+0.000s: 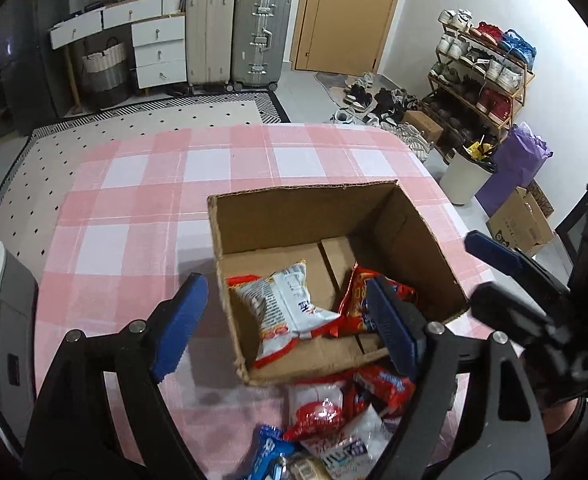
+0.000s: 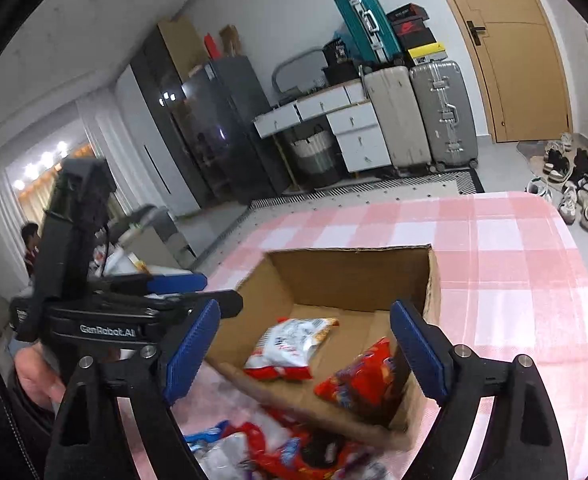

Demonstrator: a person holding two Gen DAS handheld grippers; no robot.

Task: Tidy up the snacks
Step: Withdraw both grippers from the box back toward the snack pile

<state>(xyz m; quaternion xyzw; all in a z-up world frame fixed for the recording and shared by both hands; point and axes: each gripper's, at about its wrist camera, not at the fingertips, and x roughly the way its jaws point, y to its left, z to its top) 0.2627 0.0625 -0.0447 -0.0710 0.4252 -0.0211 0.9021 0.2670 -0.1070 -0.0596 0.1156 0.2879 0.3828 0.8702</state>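
An open brown cardboard box [image 1: 409, 236] stood upright on the pink-and-white checked counter [image 1: 134, 208], its top flaps gone or folded away. Inside, on the bottom, lay two snack packets: a white-and-red bag [image 1: 290, 312] crumpled and tilted toward the left wall, and a red bag [image 1: 355, 300] beside it on the right, the two touching. Just outside the box's near wall lay a loose heap of more packets [image 1: 333, 420], red and white ones overlapping, with a blue wrapper [image 1: 268, 452] at the heap's left edge.
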